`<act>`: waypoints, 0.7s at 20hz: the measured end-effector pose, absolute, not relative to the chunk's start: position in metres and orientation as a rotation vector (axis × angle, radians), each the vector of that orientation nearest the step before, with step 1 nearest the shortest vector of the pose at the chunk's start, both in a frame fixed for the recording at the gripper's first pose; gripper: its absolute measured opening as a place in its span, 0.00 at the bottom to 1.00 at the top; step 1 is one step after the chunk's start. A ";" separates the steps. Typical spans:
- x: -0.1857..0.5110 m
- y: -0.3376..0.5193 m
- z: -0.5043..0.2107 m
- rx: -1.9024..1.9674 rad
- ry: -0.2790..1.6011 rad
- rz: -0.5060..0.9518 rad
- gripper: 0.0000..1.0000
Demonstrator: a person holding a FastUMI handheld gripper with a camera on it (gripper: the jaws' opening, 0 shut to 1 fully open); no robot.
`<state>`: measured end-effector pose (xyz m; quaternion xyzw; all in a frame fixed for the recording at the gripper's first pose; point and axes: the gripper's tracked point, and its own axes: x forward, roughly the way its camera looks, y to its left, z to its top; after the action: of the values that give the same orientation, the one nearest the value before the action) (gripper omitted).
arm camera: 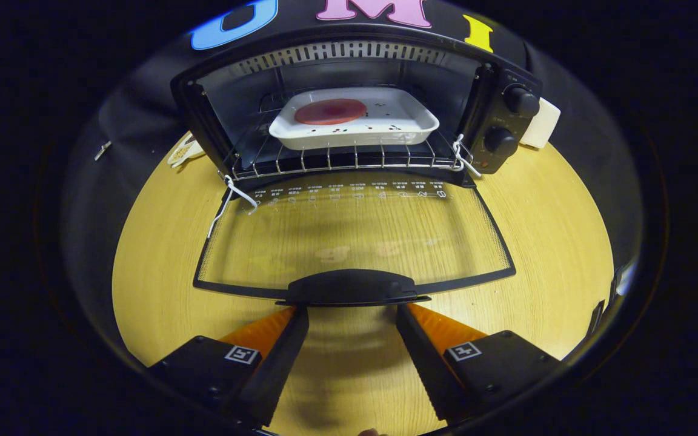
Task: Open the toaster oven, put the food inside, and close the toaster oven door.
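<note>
Tool [352, 312] spread, empty, tips just under door handle [352, 287] | glass door [355, 236] down at 12, stiff, fragile, hinged; lift by handle | dish [355, 118] w/ food on rack.

- The tips of the gripper [352, 312] sit under the door handle [352, 287], so whether they touch it cannot be told.
- The print on the glass door [355, 233] near its hinge is too small to read.
- The small specks in the white dish [355, 130] beside the red food [331, 111] are too small to name.
- The white block [541, 124] behind the toaster oven [349, 109] is half hidden by its knob panel.
- A pale item [185, 150] at the desk's [161, 278] far left edge is partly hidden by the oven.
</note>
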<state>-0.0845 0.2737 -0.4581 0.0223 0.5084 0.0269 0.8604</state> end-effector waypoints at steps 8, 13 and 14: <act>-0.088 0.273 -0.418 0.093 0.964 0.084 0.96; -0.079 0.276 -0.376 0.144 0.846 0.106 0.97; -0.072 0.276 -0.364 0.144 0.812 0.110 0.97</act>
<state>-0.0721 0.2758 -0.3635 0.0702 0.3942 0.0535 0.9148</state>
